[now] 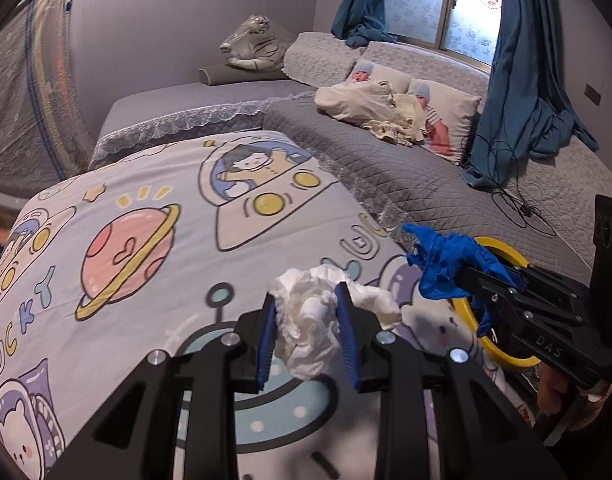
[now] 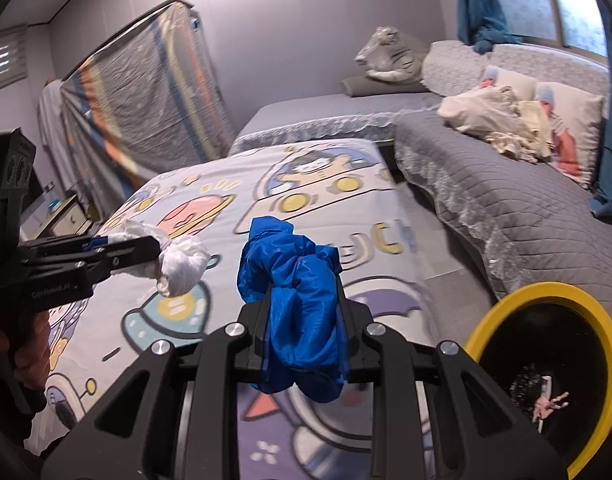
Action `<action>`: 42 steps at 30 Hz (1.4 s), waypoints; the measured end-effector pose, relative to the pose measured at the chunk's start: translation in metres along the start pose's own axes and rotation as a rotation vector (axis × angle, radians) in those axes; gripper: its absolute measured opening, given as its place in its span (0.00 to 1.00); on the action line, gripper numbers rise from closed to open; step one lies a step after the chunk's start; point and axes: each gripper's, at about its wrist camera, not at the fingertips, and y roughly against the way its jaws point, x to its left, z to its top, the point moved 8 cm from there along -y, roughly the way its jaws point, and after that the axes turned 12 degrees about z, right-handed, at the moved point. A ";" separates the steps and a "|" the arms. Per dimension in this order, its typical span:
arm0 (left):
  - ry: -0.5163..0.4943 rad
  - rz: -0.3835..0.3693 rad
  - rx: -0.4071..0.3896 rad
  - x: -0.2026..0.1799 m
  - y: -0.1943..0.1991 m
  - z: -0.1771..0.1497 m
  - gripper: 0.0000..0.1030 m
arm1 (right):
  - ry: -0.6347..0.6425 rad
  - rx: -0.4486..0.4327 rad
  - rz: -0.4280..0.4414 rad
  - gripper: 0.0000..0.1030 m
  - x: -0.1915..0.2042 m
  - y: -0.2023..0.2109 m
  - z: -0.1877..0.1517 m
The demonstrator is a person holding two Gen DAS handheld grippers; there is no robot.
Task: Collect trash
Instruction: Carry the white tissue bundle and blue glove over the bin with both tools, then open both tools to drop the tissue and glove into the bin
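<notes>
My left gripper (image 1: 306,300) is shut on a crumpled white tissue (image 1: 312,332), held above the cartoon space quilt (image 1: 145,220). The same tissue (image 2: 183,264) shows at the left of the right wrist view, clamped in the left gripper (image 2: 155,252). My right gripper (image 2: 303,288) is shut on a bunched blue glove (image 2: 297,320), which hangs down between its pads. In the left wrist view the blue glove (image 1: 446,264) sits at the right gripper's tip (image 1: 462,276), over a yellow-rimmed bin (image 1: 502,252). The bin (image 2: 538,300) stands low right, dark inside.
A grey quilted bed (image 1: 406,176) with lace trim holds baby-print pillows (image 1: 446,112), a cream blanket (image 1: 366,104) and black cables (image 1: 514,196). A plush tiger (image 1: 253,44) lies at the back. Blue curtains (image 1: 518,80) hang by the window. A plastic-wrapped mattress (image 2: 145,92) leans on the wall.
</notes>
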 end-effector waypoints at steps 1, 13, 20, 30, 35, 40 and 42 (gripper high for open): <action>-0.010 0.004 -0.003 -0.007 -0.001 0.002 0.26 | -0.008 -0.009 -0.011 0.22 -0.007 0.004 0.001; -0.111 -0.066 -0.018 -0.093 -0.004 0.021 0.26 | -0.099 -0.112 -0.196 0.22 -0.087 0.064 -0.006; -0.215 -0.110 -0.025 -0.158 -0.007 0.026 0.26 | -0.167 -0.150 -0.314 0.22 -0.137 0.103 -0.021; -0.344 -0.134 -0.060 -0.228 -0.011 0.027 0.26 | -0.236 -0.168 -0.416 0.22 -0.187 0.138 -0.043; -0.379 -0.149 -0.069 -0.255 -0.013 0.022 0.26 | -0.275 -0.159 -0.439 0.22 -0.202 0.142 -0.054; -0.362 -0.215 -0.045 -0.274 -0.023 0.014 0.27 | -0.317 -0.142 -0.448 0.23 -0.216 0.141 -0.062; -0.351 -0.265 -0.019 -0.283 -0.030 0.009 0.27 | -0.336 -0.134 -0.458 0.23 -0.224 0.140 -0.064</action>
